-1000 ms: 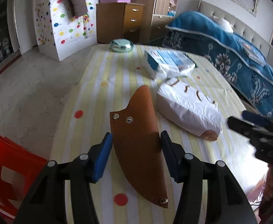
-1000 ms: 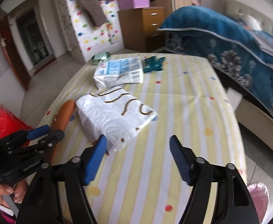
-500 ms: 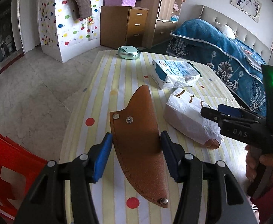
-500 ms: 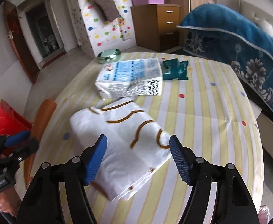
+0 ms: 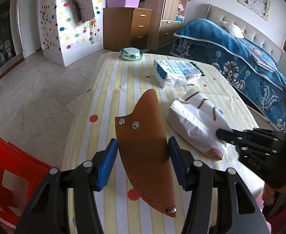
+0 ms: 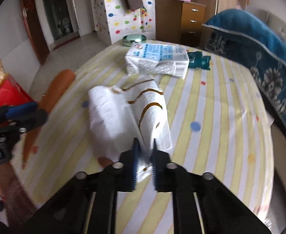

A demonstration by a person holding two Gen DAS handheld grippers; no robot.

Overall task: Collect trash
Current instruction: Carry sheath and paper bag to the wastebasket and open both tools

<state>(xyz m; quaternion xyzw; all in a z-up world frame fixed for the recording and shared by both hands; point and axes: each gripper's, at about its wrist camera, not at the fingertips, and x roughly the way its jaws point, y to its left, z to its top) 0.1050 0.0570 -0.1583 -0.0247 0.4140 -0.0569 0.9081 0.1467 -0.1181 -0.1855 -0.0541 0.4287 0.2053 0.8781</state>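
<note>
A white plastic bag with brown stripes (image 6: 127, 115) lies on the striped table; it also shows in the left wrist view (image 5: 197, 120). My right gripper (image 6: 144, 152) is shut on the bag's near edge, and it shows in the left wrist view (image 5: 224, 133) at the bag's right end. My left gripper (image 5: 142, 156) is shut on a brown leather sheath (image 5: 144, 152), which it holds above the table. The sheath shows blurred in the right wrist view (image 6: 55, 89).
A blue and white tissue pack (image 5: 176, 72), a green round tin (image 5: 131, 53) and a dark green packet (image 6: 198, 60) lie further back on the table (image 5: 107, 85). A red chair (image 5: 8, 167) stands left. A bed with a blue blanket (image 5: 240, 58) runs along the right.
My right gripper moved in onto the white bag and shut on its near edge, bunching the bag. My left gripper still holds the sheath in the same place.
</note>
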